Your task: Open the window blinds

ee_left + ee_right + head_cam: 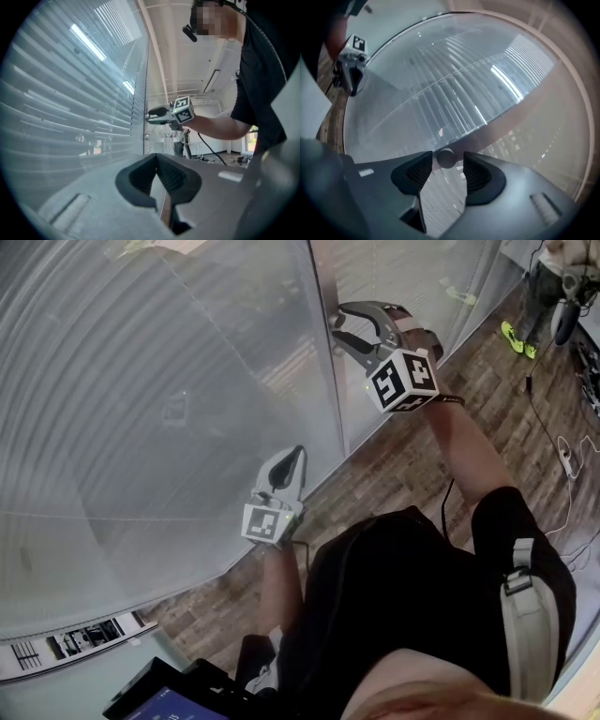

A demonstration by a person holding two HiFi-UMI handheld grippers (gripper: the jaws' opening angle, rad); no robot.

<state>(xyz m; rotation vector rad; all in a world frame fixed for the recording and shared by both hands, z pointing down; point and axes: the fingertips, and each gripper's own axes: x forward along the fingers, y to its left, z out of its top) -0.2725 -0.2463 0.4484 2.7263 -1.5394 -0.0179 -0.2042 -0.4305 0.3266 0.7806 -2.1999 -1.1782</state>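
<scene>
Right claw (448, 157), ribbed pads (415, 174) apart, flanks a round grey knob (446, 160); left claw (157, 158) closed, empty.

Window blinds (141, 427): top and left cut by picture edge. Person (553, 282) right of blinds: cut off at corner. Round thing (446, 158) at blinds' edge: blurred, unidentifiable.

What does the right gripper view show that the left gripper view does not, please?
Only the right gripper view shows a small round grey knob between the tips of the open right gripper, and the left gripper off to one side. Only the left gripper view shows the right gripper from outside, the person's forearm and the white ceiling. Both show the white horizontal-slat blinds behind glass.
</scene>
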